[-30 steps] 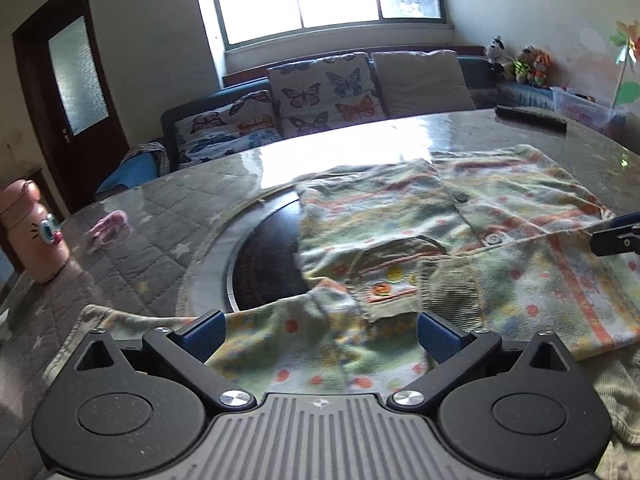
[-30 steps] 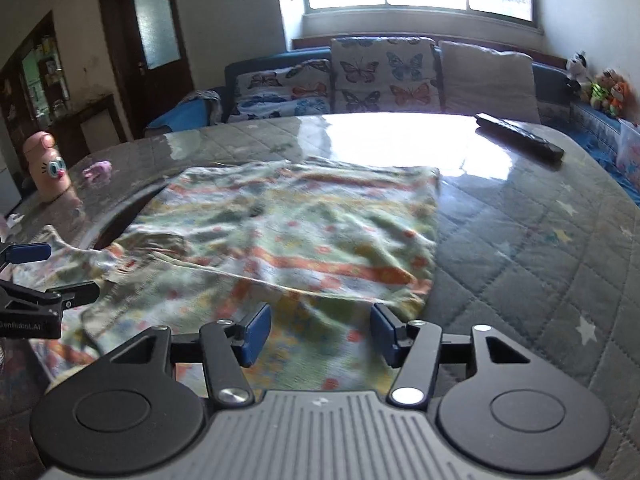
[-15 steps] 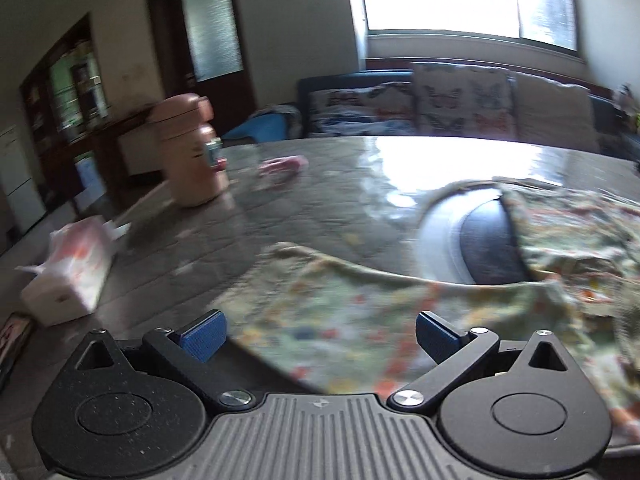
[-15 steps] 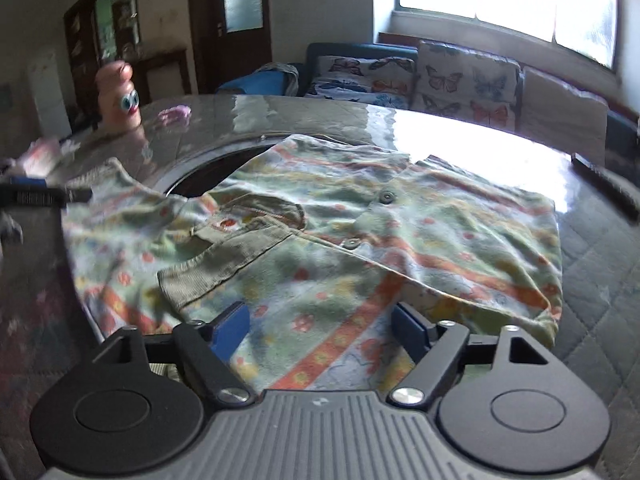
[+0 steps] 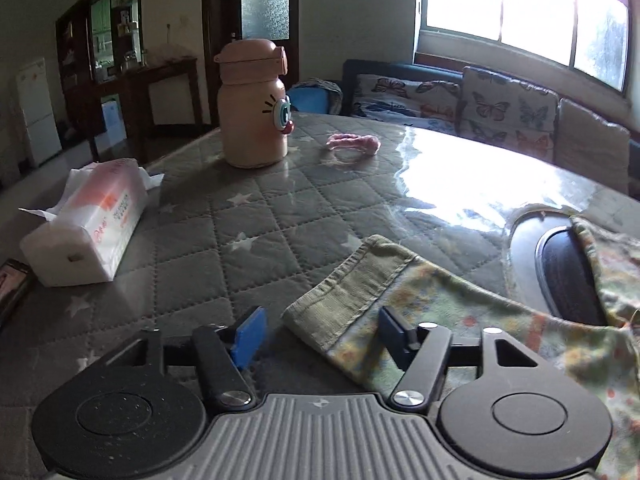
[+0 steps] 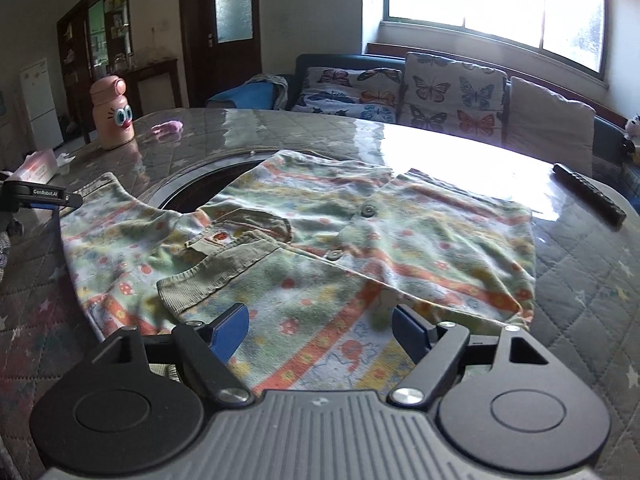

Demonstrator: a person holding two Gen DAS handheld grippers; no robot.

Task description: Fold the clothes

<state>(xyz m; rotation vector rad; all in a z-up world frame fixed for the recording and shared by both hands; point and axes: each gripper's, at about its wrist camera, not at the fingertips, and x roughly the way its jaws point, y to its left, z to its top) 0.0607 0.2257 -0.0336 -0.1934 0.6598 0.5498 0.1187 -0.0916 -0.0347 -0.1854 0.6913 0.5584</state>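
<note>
Your left claw (image 5: 320, 334) carries the only clear lettering: "GenRobot.AI" in white along its side, readable from the right wrist view at the far left edge (image 6: 38, 196). The tissue pack (image 5: 90, 226) has red printing on its wrapper, too small to read. The pink bottle (image 5: 254, 104) bears a cartoon eye and lips but no words.

You hold the left claw low and nearly level over the quilted worktop (image 5: 248, 216), pointing at the ribbed cuff of the sleeve (image 5: 348, 292). Its blue pads stand wide apart with the cuff's end between them, and they grip nothing.

Your right claw (image 6: 320, 330) is pitched down over the near hem of the shirt (image 6: 360, 240), its pads also spread wide and closed on nothing; the fabric lies flat beneath them.

The shirt, patterned in green, orange and red, lies spread on the worktop with its buttoned front up and partly covers the dark round inset (image 6: 200, 196). One sleeve reaches out toward your left claw. A black remote (image 6: 588, 196) lies at the far right, a small pink object (image 6: 168, 127) near the bottle.
</note>
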